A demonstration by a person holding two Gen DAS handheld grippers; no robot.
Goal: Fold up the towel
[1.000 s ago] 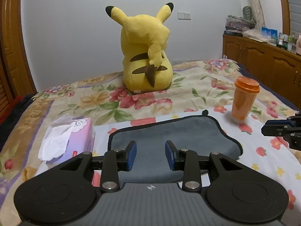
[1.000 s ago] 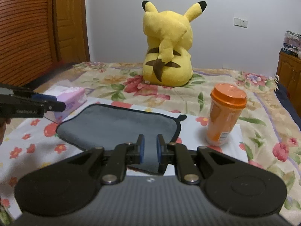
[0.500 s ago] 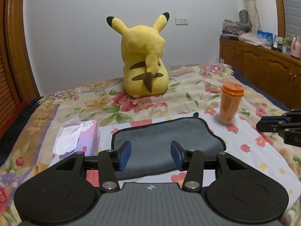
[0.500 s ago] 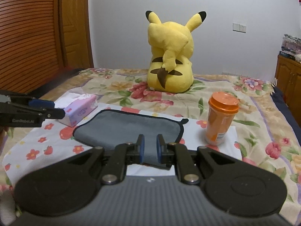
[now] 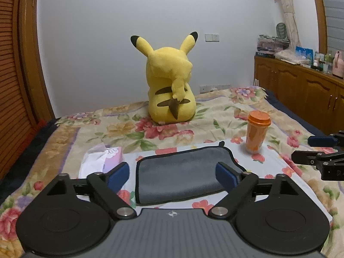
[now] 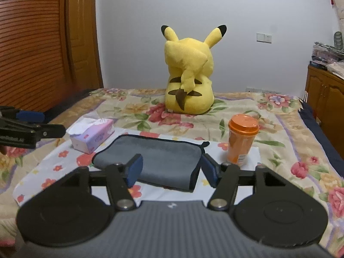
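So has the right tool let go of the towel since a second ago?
Yes. The right tool was shut on the grey towel; now it is open and pulled back, the orange cup looking farther off.

Towel (image 6: 163, 161) near edge behind claw fingers (image 6: 134, 169)

Right gripper (image 6: 171, 169) fingers now spread, both grippers farther from towel (image 6: 159, 159)

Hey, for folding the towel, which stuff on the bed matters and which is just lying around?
Belongs to the job:
grey towel
left tongs, open
right tongs, open

Just lying about:
yellow plush toy
orange cup
tissue box
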